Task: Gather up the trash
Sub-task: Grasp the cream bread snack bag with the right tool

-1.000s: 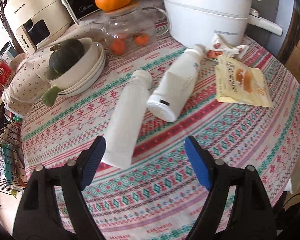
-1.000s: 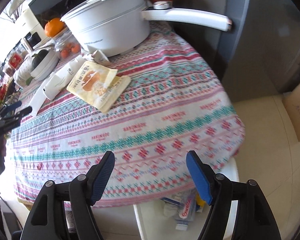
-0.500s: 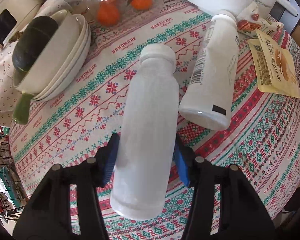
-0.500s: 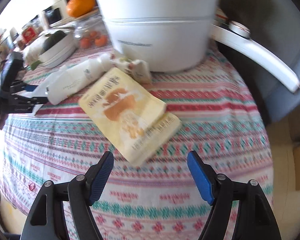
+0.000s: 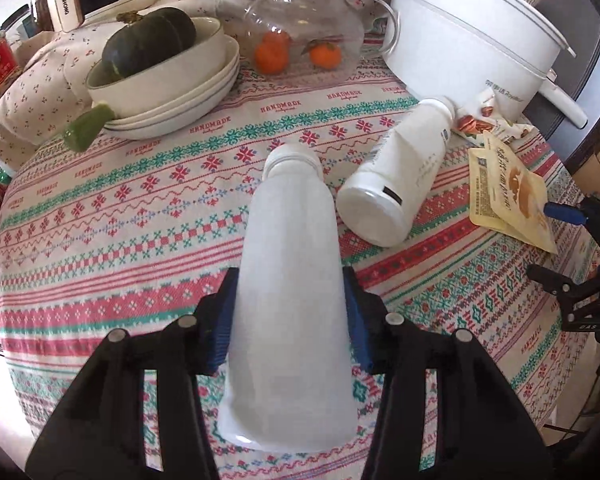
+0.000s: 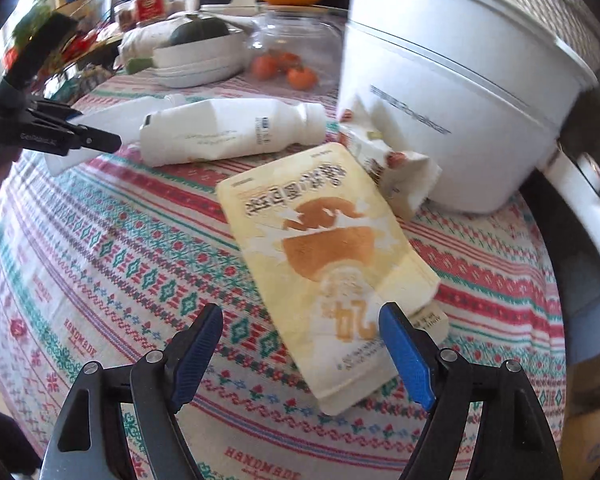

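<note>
Centrally, the left gripper (image 5: pixel 286 316) pinches the frosted white bottle (image 5: pixel 288 300); the right gripper (image 6: pixel 300 344), jaws just widening, straddles the yellow snack pouch (image 6: pixel 332 248). Labelled bottle (image 5: pixel 396 184) and nut wrapper (image 5: pixel 488 120), upper right, remain uncollected.

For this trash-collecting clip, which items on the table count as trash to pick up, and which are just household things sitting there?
Trash:
- frosted bottle, clamped in the left tongs
- labelled white bottle, on its side
- yellow pouch, ahead of the open right tongs
- crumpled snack wrapper

Just there:
- white pot
- glass teapot with small oranges
- stacked bowls holding a squash
</note>
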Tool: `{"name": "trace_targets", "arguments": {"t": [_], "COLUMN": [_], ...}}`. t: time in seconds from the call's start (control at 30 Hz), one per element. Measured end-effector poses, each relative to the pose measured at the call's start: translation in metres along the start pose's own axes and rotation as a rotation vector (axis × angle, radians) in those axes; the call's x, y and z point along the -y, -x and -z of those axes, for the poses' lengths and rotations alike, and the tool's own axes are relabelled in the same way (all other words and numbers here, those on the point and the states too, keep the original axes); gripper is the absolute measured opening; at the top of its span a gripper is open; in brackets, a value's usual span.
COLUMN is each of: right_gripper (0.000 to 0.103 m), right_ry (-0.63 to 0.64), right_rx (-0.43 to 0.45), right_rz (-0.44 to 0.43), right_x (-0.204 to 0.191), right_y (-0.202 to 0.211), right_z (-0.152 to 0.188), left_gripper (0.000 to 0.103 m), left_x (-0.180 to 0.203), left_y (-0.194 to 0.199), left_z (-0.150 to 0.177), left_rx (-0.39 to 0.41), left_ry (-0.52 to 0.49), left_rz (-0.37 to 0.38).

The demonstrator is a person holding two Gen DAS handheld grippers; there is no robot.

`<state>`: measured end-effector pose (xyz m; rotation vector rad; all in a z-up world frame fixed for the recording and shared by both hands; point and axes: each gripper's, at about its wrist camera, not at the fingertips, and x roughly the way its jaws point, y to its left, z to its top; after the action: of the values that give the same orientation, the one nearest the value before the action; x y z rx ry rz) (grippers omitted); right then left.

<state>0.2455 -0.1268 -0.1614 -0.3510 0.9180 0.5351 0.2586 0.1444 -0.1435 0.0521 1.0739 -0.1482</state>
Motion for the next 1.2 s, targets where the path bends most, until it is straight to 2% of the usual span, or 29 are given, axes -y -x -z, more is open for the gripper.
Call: {"name": "trace_targets", "arguments": {"t": [0.17,0.33,0.4,0.47,0.6,0.63,0.67,0.7,0.73,0.9,1.2], "right_gripper": [0.082,0.08,0.075,0.065,0.056,0.052,0.041,0.033,0.02,0.004,0.004], "right_ry": [0.065,-0.021,-0.05,-0.082,-0.091,-0.085,-0.077,-0.081,-0.086,-0.086,-0.224], "right_rx": [-0.001,-0.051,-0.066,-0.077,-0.105,-0.109,-0.116,-0.123,-0.129,-0.153,-0.082], "right_rz": [0.061,0.037,0.022,0.006,-0.023,-0.024,-0.021,-0.044,-0.056,0.009,0.016], "right_x": [-0.019,-0.01,-0.006,-0.001,0.001,0.001,0.001,0.001,-0.002,-0.018,0.004], "right_y": [-0.01,-0.023,-0.026,-0.028,-0.031,-0.031,-0.031,-0.03,-0.031,-0.026,0.049], "right_z": [-0.004,-0.02,-0.025,-0.03,-0.034,-0.036,-0.037,-0.038,-0.042,-0.047,-0.024], "left_gripper": [0.05,0.05,0.051,0.051,0.051,0.051,0.051,0.051,0.05,0.05,0.05], "left_x": [0.002,0.004,0.003,0.009,0.012,0.012,0.013,0.014,0.015,0.018,0.036], "left_y": [0.021,0.01,0.005,0.003,0.0,-0.003,-0.005,-0.007,-0.008,-0.001,0.065], "left_z": [0.036,0.045,0.042,0.038,0.023,0.015,0.013,0.01,0.006,-0.008,0.0], "left_rx": [0.032,-0.061,-0.117,-0.189,-0.219,-0.222,-0.226,-0.221,-0.208,-0.147,-0.036], "left_ry": [0.048,0.061,0.041,-0.014,-0.059,-0.055,-0.053,-0.049,-0.041,0.021,0.02], "left_rz": [0.03,0.066,0.081,0.094,0.07,0.066,0.061,0.059,0.06,0.089,0.112]}}
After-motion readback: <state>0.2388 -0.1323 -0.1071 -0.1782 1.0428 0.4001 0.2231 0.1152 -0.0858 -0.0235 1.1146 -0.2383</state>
